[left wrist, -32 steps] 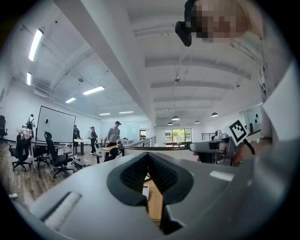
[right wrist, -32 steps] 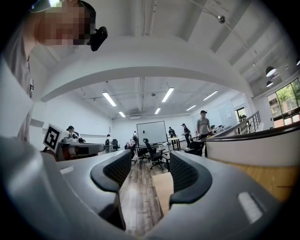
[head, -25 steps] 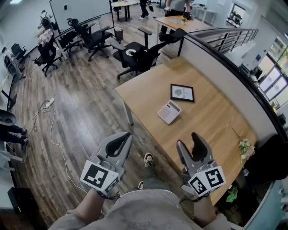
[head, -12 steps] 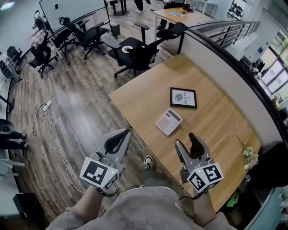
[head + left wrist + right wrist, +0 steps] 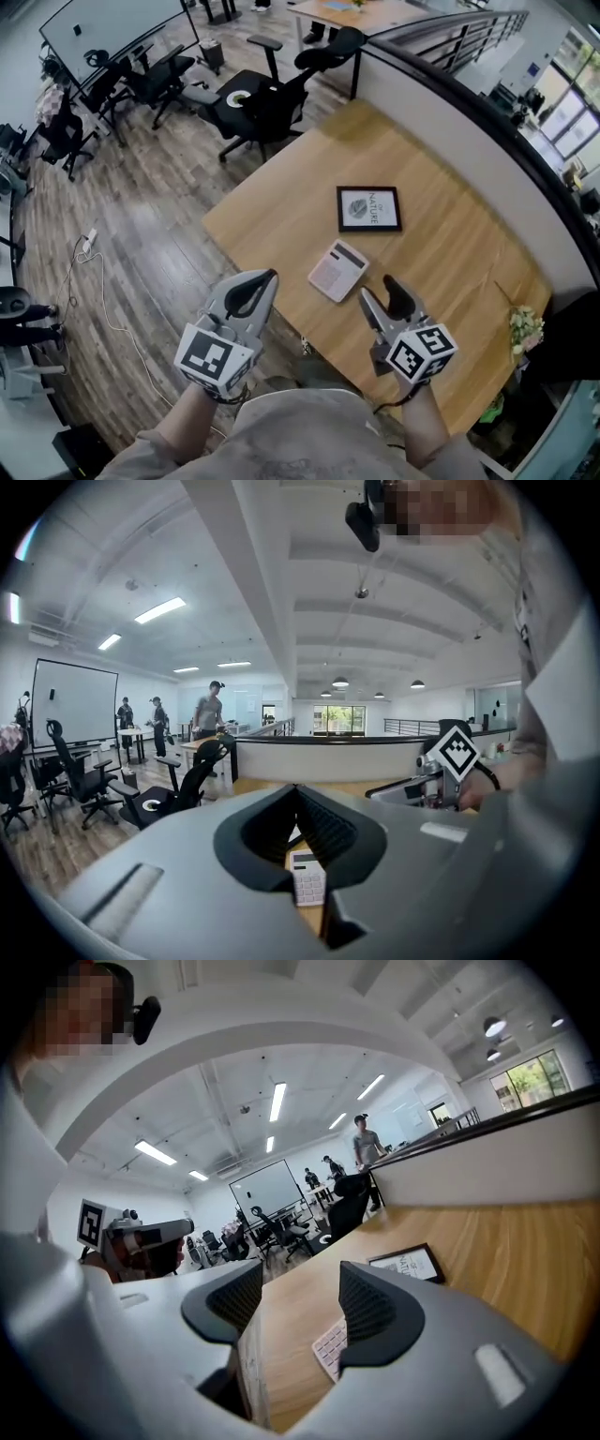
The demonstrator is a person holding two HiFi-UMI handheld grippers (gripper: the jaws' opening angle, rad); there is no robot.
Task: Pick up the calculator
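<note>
The white calculator (image 5: 337,269) lies flat on the wooden table (image 5: 281,211) near its front edge, with nothing holding it. My right gripper (image 5: 382,292) hovers open just short of it, to its right. In the right gripper view the calculator (image 5: 330,1346) shows low between the spread jaws of that gripper (image 5: 295,1297). My left gripper (image 5: 267,275) is shut and empty, off the table's front edge to the calculator's left. Through the closed loop of the left gripper (image 5: 297,794) a slice of the calculator (image 5: 307,878) shows.
A black-framed picture (image 5: 369,208) lies beyond the calculator. A low partition wall (image 5: 469,141) runs along the table's far side. Pale flowers (image 5: 525,328) sit at the right end. Black office chairs (image 5: 258,103) stand on the wood floor past the table's far corner.
The view has closed in on the table. The calculator now lies nearer both grippers, and the right gripper has come over the table edge toward it. Jaw states look unchanged.
</note>
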